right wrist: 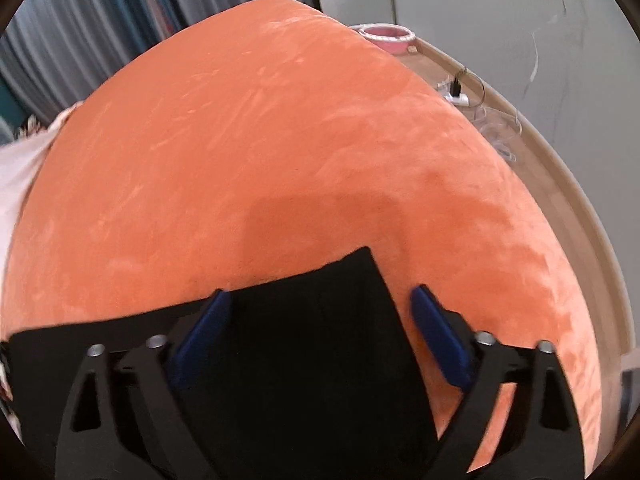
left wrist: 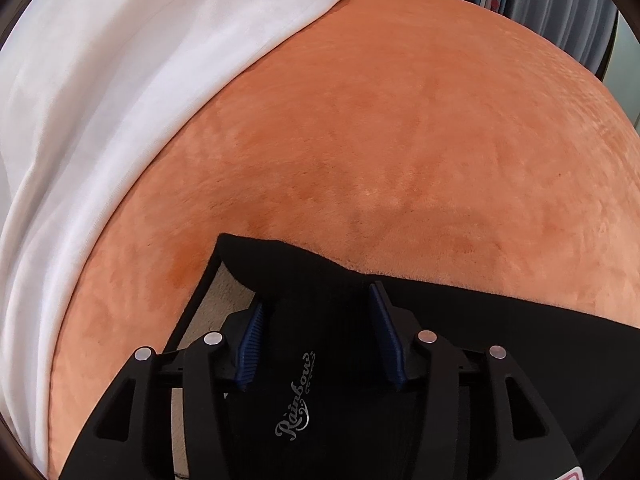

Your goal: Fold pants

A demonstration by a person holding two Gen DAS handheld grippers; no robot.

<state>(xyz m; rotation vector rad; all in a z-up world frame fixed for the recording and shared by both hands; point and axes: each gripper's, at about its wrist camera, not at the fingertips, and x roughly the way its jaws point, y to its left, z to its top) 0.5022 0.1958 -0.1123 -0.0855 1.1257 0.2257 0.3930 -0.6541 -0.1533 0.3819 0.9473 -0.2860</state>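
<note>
The black pants (left wrist: 320,344) lie at the near edge of an orange plush bed cover (left wrist: 380,140); a silver "Rainbow" logo shows on them. My left gripper (left wrist: 318,300) is open, its blue pads (left wrist: 252,344) standing on either side of a raised fold at the pants' left corner. In the right wrist view the pants (right wrist: 312,352) end in a corner on the orange cover (right wrist: 280,140). My right gripper (right wrist: 320,300) is open wide, with the pants' right corner between its blue pads (right wrist: 440,336).
A white sheet (left wrist: 100,120) lies along the left of the orange cover. Grey curtains (right wrist: 100,12) hang behind. To the right, a wooden ledge (right wrist: 520,128) holds a pink tape roll (right wrist: 386,36) and a charger with cables (right wrist: 460,92), against a pale wall.
</note>
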